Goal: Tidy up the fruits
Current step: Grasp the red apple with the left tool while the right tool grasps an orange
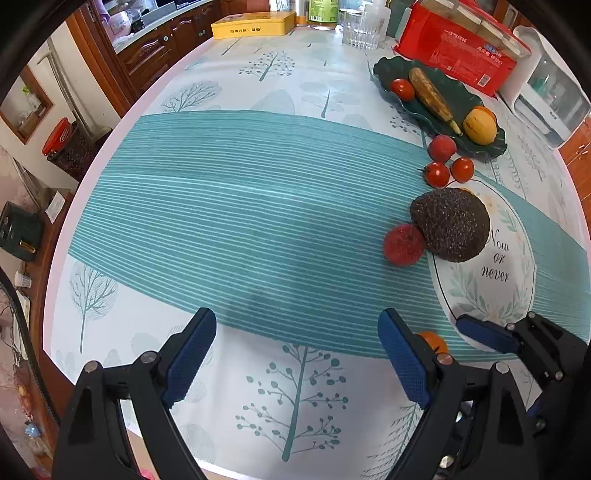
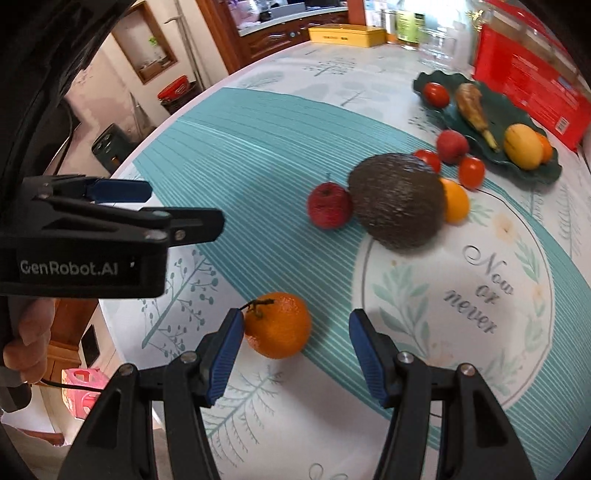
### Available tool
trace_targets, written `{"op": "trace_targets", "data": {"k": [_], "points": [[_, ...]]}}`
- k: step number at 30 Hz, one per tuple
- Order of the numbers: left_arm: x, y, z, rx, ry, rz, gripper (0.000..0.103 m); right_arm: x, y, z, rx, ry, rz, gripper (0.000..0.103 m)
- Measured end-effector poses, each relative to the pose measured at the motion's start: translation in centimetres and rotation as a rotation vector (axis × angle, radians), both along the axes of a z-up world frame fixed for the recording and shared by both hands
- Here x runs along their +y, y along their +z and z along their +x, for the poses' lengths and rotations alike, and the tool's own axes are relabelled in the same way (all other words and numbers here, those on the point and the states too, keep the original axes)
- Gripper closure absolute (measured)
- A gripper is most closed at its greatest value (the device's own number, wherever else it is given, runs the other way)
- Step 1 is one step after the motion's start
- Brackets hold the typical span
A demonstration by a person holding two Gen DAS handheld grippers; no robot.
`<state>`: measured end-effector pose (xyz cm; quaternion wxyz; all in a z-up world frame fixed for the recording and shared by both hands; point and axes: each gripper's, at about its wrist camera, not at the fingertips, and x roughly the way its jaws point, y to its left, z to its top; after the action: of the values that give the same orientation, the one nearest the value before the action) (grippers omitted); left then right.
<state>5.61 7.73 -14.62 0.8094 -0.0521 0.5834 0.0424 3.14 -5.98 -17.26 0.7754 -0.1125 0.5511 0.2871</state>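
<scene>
A dark green leaf plate [image 1: 432,114] [image 2: 517,110] at the far right holds a tomato, a brown banana and yellow and orange fruit. Loose fruit lies in front of it: a dark avocado [image 1: 450,223] [image 2: 399,201], a red lychee [image 1: 403,244] [image 2: 328,206], two tomatoes [image 1: 448,172] and another red fruit [image 1: 442,147]. A tangerine [image 2: 279,325] [image 1: 434,341] lies near the front. My right gripper [image 2: 295,328] is open, its left pad by the tangerine. My left gripper [image 1: 297,339] is open and empty over the tablecloth.
A red carton [image 1: 454,55], a glass [image 1: 360,29], a yellow tin [image 1: 253,24] and bottles stand at the table's back. A white appliance [image 1: 546,92] is at the far right. The table edge curves along the left, with cabinets beyond.
</scene>
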Motion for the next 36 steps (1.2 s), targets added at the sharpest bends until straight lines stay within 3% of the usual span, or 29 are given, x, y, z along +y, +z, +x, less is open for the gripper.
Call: {"op": "trace_targets", "data": {"k": [2, 7, 15, 25, 32, 36], "points": [[0.1, 0.0, 0.2, -0.008, -0.002, -0.001, 0.014, 0.5, -0.3, -0.1, -0.01, 0.017, -0.014, 0.045], [0.4, -0.2, 0.7, -0.01, 0.001, -0.005, 0.014, 1.2, -1.0, -0.4, -0.005, 0.048, -0.026, 0.063], [-0.9, -0.9, 2.0, -0.013, -0.053, -0.014, 0.015, -0.9, -0.8, 0.3, -0.013, -0.038, -0.012, 0.063], [-4.6, -1.8, 4.0, -0.055, -0.199, -0.023, 0.015, -5.7, -0.4, 2.5, -0.008, -0.217, 0.002, 0.063], [-5.7, -2.7, 5.0, -0.06, -0.261, -0.03, 0.034, -7.0, -0.4, 3.0, -0.005, -0.267, 0.012, 0.063], [-6.1, -2.9, 5.2, -0.059, -0.276, -0.039, 0.04, -7.1, -0.6, 3.2, -0.001, -0.274, 0.013, 0.063]]}}
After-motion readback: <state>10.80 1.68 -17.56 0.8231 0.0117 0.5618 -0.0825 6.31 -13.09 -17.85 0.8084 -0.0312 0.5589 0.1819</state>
